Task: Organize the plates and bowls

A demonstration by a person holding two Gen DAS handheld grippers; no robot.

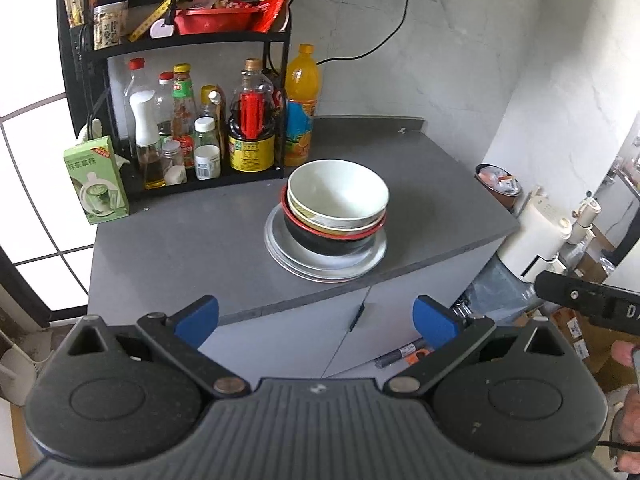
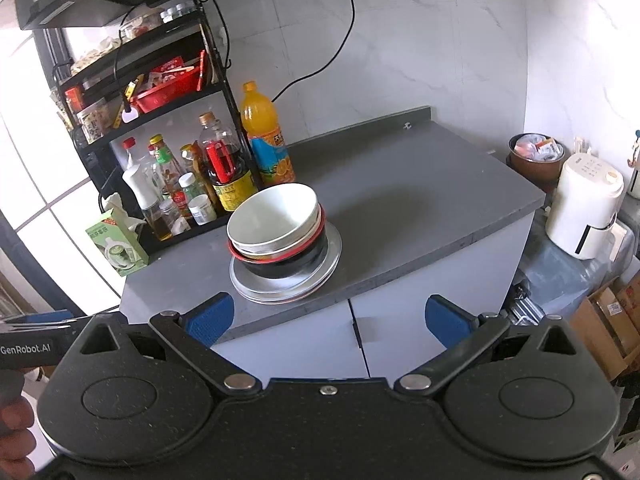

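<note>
A stack stands on the grey counter (image 1: pixel 180 240) (image 2: pixel 420 216): a white bowl (image 1: pixel 338 196) (image 2: pixel 272 216) nests in a red-rimmed black bowl (image 1: pixel 332 238) (image 2: pixel 288 262), which sits on grey plates (image 1: pixel 326 262) (image 2: pixel 284 284). The bowls lean slightly. My left gripper (image 1: pixel 316 322) is open with nothing between its blue pads, held back from the counter's front edge, below the stack. My right gripper (image 2: pixel 328 322) is likewise open and empty in front of the cabinet doors. Part of the right gripper's body (image 1: pixel 592 304) shows at the right of the left wrist view.
A black rack (image 1: pixel 180 44) (image 2: pixel 160 92) with sauce bottles (image 1: pixel 250 120) (image 2: pixel 224 168) and a red basket (image 1: pixel 216 18) stands at the counter's back left. An orange juice bottle (image 1: pixel 302 104) (image 2: pixel 266 136) and a green carton (image 1: pixel 96 180) (image 2: pixel 116 246) stand beside it. A white appliance (image 2: pixel 586 212) sits right of the counter.
</note>
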